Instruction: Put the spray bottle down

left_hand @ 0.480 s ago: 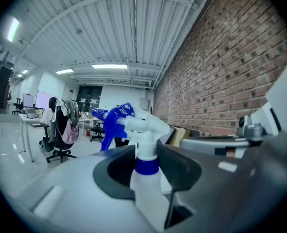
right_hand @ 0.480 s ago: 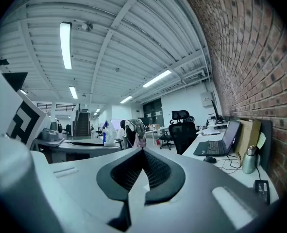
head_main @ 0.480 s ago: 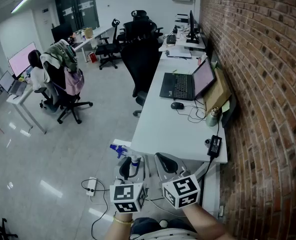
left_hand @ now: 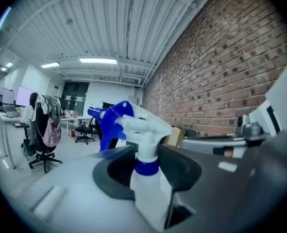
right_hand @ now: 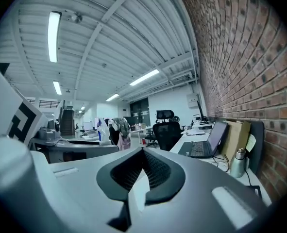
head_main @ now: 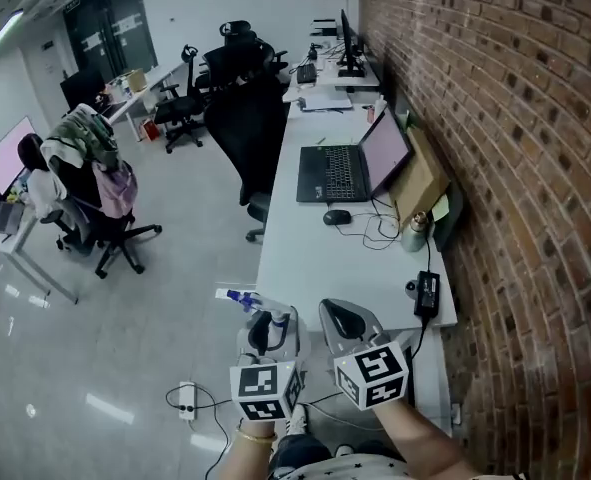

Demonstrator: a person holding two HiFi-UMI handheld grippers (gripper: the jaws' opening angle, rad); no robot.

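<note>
A white spray bottle (head_main: 266, 320) with a blue trigger head (head_main: 239, 296) is upright in my left gripper (head_main: 271, 320), just off the near left corner of the white desk (head_main: 365, 268). In the left gripper view the bottle (left_hand: 144, 149) has its neck between the dark pads (left_hand: 182, 171), which press on it, and its blue nozzle points left. My right gripper (head_main: 347, 320) is held beside it over the desk's near edge. In the right gripper view, that gripper (right_hand: 144, 155) has its pads together and nothing between them.
On the desk lie an open laptop (head_main: 341, 170), a mouse (head_main: 337, 216), a metal flask (head_main: 413, 233) and a power adapter (head_main: 427, 286), with a brick wall (head_main: 515, 168) on the right. Black office chairs (head_main: 243, 118) stand left of the desk. A power strip (head_main: 186, 398) lies on the floor.
The head view has shifted a little, so the room sits slightly lower and further left. Both grippers stay in about the same place, the left still holding the bottle.
</note>
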